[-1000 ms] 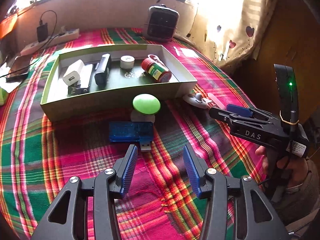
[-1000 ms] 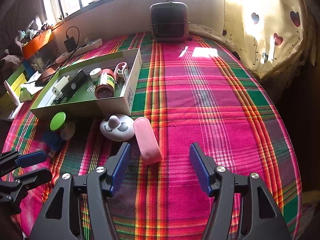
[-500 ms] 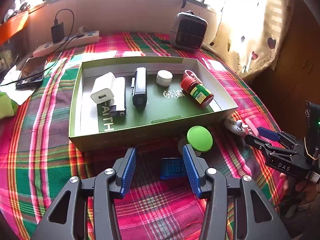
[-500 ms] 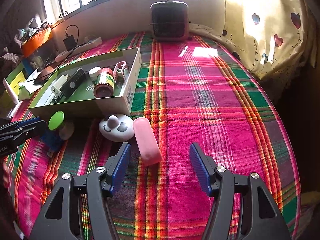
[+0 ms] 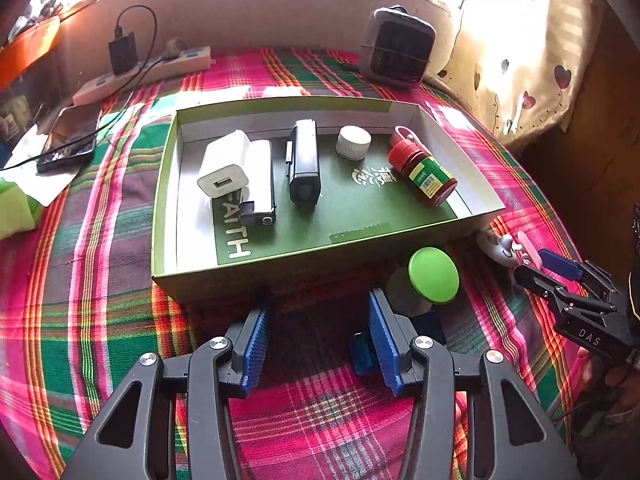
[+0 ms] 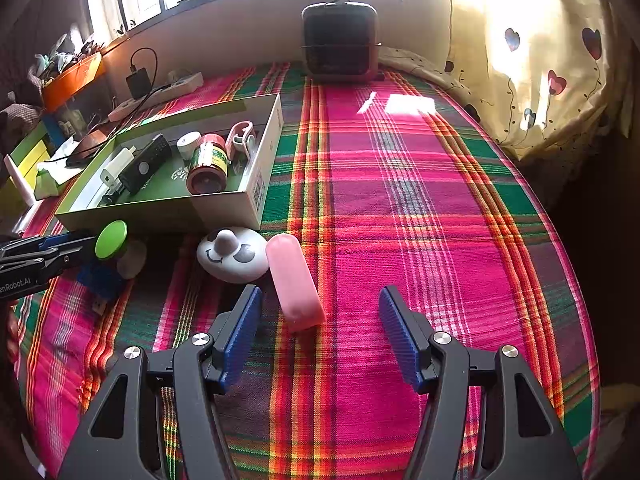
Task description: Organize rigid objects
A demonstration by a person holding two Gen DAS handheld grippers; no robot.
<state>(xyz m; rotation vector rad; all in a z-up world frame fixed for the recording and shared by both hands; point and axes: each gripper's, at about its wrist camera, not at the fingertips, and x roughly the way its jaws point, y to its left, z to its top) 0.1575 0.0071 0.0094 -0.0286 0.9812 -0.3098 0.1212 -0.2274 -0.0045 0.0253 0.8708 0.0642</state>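
Hovering with jaws spread and empty, the left gripper point(image 5: 316, 336) should shift toward three o'clock, over the green-capped grey bottle point(image 5: 428, 280); right gripper point(image 6: 320, 332) also spread, empty.

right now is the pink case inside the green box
No, the pink case lies on the plaid cloth outside the green box, beside its corner.

Plaid cloth point(image 6: 400, 208) w/ small heater point(image 6: 339, 40) at far edge, power strip point(image 5: 144, 70) + phone point(image 5: 68, 140) far left.

The green box point(image 5: 168, 272) wall blocks the left gripper point(image 5: 316, 340) straight ahead. Wide bare plaid cloth point(image 6: 420, 208) lies open on the right.
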